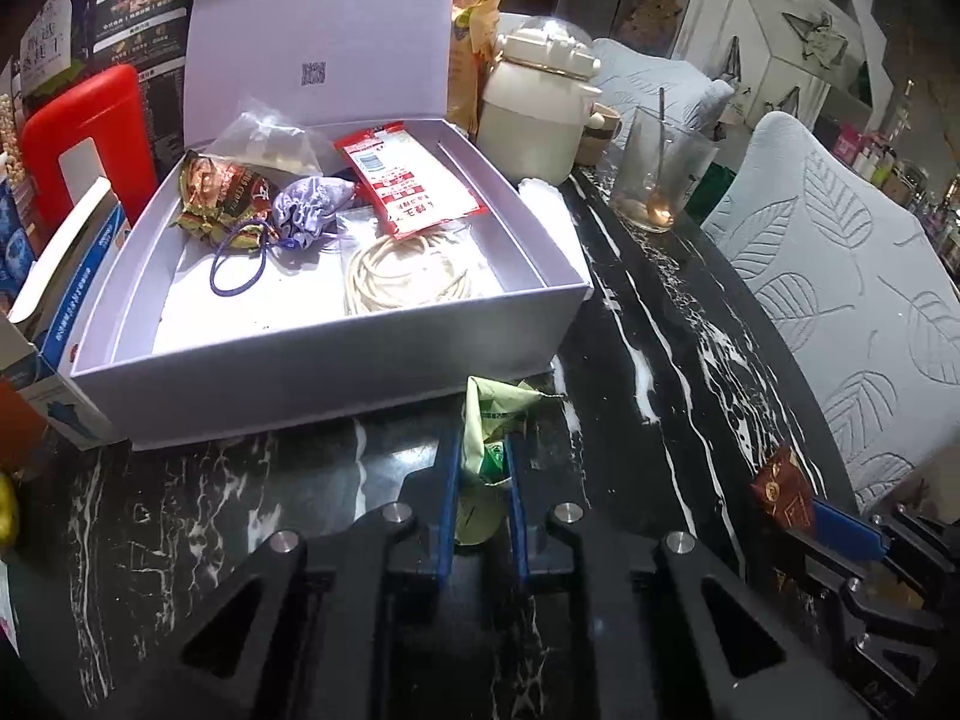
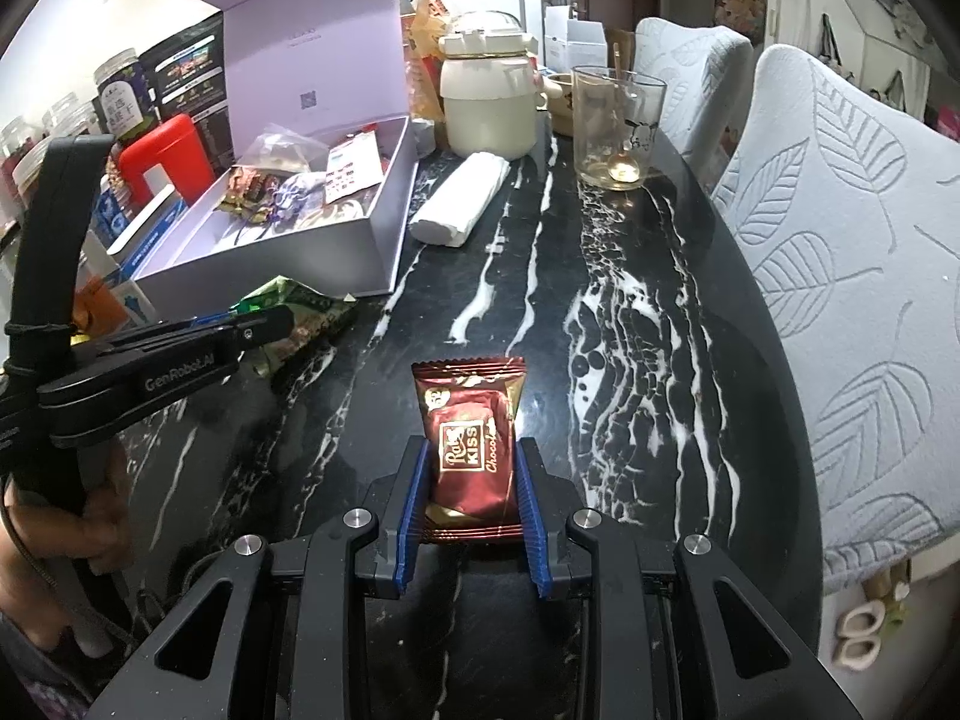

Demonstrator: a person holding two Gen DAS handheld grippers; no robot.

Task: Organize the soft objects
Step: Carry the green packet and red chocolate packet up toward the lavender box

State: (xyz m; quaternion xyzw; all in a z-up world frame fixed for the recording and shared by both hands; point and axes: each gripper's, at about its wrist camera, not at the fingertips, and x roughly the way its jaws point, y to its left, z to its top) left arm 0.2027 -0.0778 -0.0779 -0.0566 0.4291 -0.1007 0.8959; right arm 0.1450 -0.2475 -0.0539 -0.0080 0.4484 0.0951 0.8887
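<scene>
Gripping green packet (image 1: 487,444) w/ left tongs (image 1: 483,468), choc packet (image 2: 474,450) w/ right tongs (image 2: 474,480).

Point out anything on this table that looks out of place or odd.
A rolled white cloth lies loose on the black marble table beside the open lilac box. The tall clear glass holds a spoon and brownish dregs.

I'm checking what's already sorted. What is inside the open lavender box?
In the lavender box: a clear bag, a brown snack packet, a purple pouch with a cord loop, a red packet, and coiled cream cord. Whatever lies beneath these is hidden.
</scene>
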